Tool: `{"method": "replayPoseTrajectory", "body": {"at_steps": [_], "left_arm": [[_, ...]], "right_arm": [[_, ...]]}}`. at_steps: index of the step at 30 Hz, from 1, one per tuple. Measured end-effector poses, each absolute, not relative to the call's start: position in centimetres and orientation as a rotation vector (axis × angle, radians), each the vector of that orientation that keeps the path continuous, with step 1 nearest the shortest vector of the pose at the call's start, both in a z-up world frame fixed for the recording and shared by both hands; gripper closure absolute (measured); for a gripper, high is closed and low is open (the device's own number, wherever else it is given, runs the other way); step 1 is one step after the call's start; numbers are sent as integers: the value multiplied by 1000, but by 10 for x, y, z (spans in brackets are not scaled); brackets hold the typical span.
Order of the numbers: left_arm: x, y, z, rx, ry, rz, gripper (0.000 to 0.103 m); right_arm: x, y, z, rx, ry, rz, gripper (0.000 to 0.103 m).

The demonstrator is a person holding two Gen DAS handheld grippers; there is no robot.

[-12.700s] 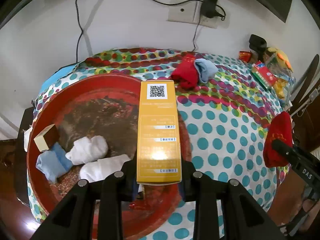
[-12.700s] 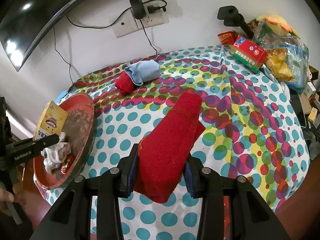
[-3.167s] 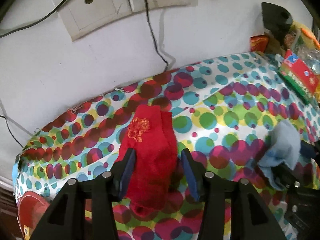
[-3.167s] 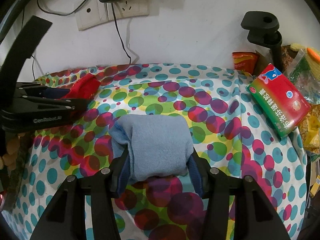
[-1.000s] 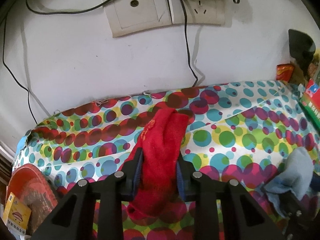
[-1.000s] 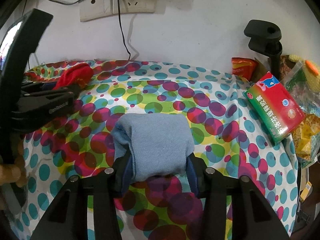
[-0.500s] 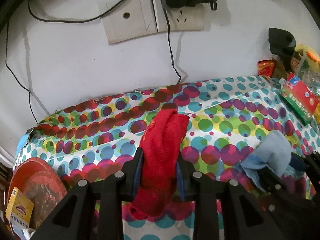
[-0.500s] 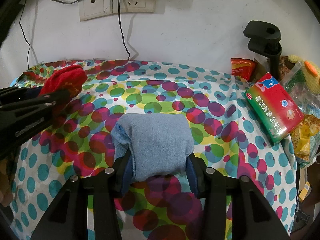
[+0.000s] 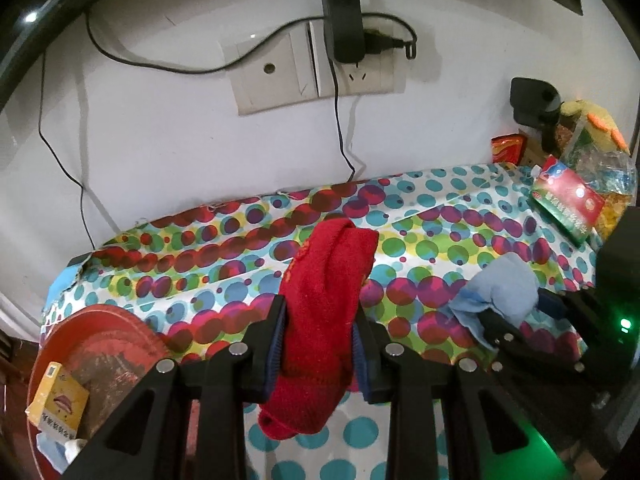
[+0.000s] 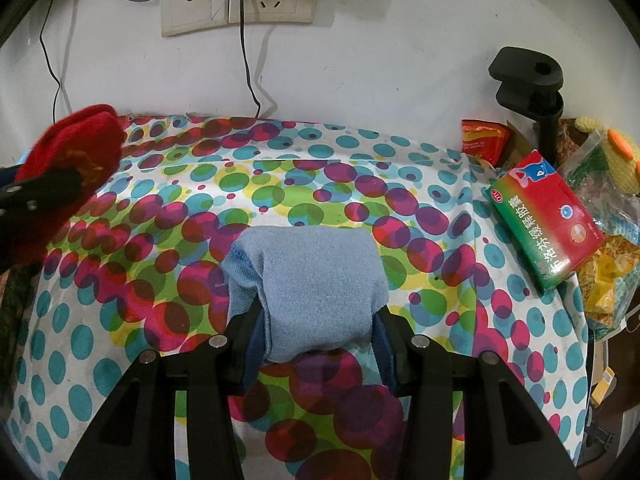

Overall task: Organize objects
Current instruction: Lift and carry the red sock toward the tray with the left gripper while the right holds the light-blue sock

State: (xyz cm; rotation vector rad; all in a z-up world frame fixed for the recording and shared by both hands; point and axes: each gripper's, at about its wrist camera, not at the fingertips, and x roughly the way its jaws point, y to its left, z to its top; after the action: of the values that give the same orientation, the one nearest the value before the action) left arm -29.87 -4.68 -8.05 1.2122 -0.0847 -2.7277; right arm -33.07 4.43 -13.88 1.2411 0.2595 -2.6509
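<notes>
My left gripper [image 9: 320, 332] is shut on a red sock [image 9: 326, 292], which hangs clear above the dotted tablecloth [image 9: 424, 248]. The right gripper [image 10: 320, 336] is shut on a folded light-blue sock [image 10: 312, 280] low over the cloth; whether the sock touches it I cannot tell. In the left wrist view that blue sock [image 9: 504, 288] and the right gripper [image 9: 516, 320] sit to the right of the red one. The right wrist view catches the red sock [image 10: 76, 148] at its left edge. A red round tray [image 9: 104, 344] lies at lower left.
The tray holds a yellow box [image 9: 56, 400] and bits of white and blue cloth. A red-green carton [image 10: 548, 220], snack bags [image 10: 604, 256] and a black clamp stand [image 10: 532, 80] crowd the right end. Wall sockets [image 9: 312, 68] with hanging cords are behind the table.
The left gripper has risen and drawn back with the red sock, bringing the tray and more of the table into its view. The right gripper and blue sock have stayed put.
</notes>
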Motion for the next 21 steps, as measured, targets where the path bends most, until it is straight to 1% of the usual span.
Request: {"method": "replayPoseTrajectory", "body": {"at_steps": [4, 9, 21], "left_arm": [[-286, -45, -68, 1178, -122, -2728, 73], [-268, -53, -55, 1168, -95, -2713, 73], [-234, -80, -40, 1140, -109, -2642, 73]], "right_arm": [[-331, 43, -139, 1242, 260, -2653, 60], [-330, 42, -139, 1244, 265, -2656, 60], [-329, 41, -138, 1246, 283, -2669, 59]]}}
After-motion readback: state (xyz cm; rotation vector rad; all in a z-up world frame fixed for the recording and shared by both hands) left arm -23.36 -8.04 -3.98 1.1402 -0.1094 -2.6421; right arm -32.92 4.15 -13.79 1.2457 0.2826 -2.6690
